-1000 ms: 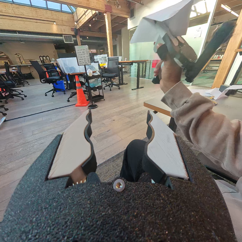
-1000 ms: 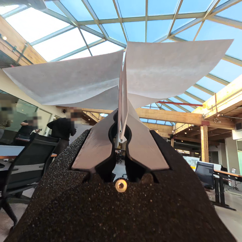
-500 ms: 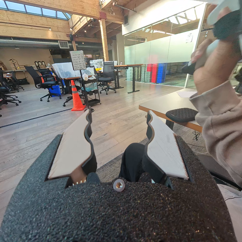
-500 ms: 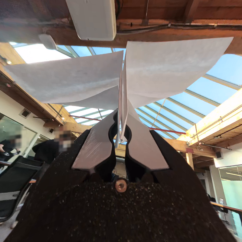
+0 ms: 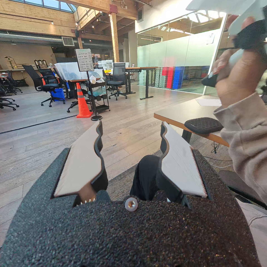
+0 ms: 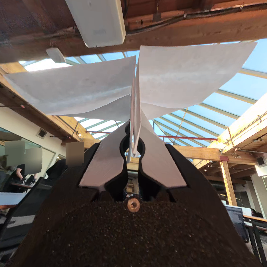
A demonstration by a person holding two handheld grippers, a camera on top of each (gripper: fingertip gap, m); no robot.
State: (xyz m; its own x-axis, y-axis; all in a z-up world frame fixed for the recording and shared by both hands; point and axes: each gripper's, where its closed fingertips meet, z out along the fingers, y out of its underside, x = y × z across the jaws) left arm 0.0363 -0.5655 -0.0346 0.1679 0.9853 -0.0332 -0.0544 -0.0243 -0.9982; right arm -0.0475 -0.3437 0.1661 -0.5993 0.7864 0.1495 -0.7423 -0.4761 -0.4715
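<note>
Bright skylight daylight; wide-angle edge distortion, slight blur.

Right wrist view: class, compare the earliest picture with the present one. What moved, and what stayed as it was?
The right gripper tilted farther up: a wooden beam and white ceiling unit now fill the top where only skylight showed. It stays shut on the folded paper plane, wings spread alike. The left gripper stays open and empty.

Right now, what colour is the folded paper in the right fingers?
White, plain; the folded paper shows best in the right wrist view.
</note>
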